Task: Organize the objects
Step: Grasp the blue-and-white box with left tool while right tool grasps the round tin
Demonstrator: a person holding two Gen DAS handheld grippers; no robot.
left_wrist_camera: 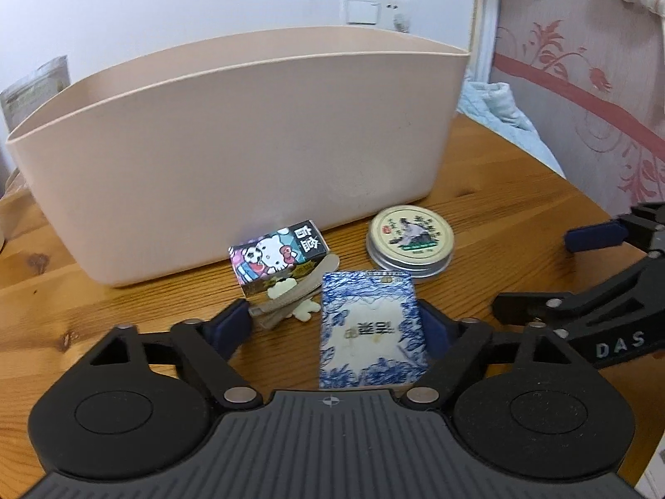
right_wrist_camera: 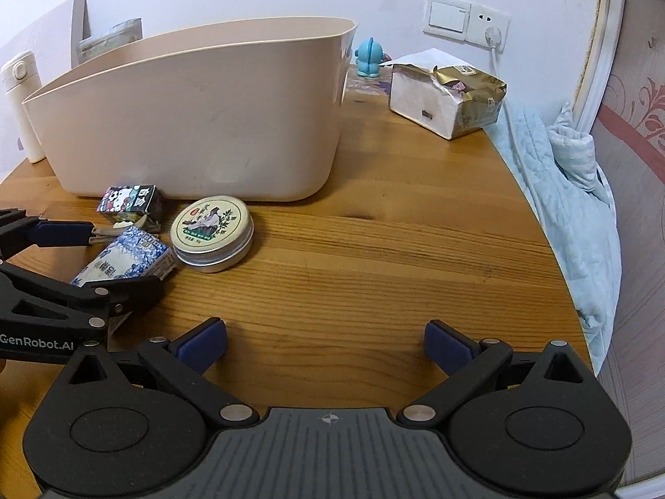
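A beige bin [left_wrist_camera: 249, 145] stands on the wooden table [left_wrist_camera: 519, 208]; it also shows in the right wrist view [right_wrist_camera: 199, 124]. In front of it lie a Hello Kitty box [left_wrist_camera: 278, 258], a round tin [left_wrist_camera: 409, 239] and a blue-white packet [left_wrist_camera: 372, 328]. My left gripper [left_wrist_camera: 334, 324] is open, its jaws either side of the packet and some small items under the box. My right gripper [right_wrist_camera: 326, 345] is open and empty over bare table, to the right of the tin [right_wrist_camera: 213, 230] and packet [right_wrist_camera: 124, 260].
A tissue box with a gold wrapper [right_wrist_camera: 449, 95], a blue figurine [right_wrist_camera: 368, 58] and a white flask [right_wrist_camera: 23, 104] stand near the wall. A light blue cloth [right_wrist_camera: 582, 216] hangs at the table's right edge. A wall socket [right_wrist_camera: 488, 27] has a cable.
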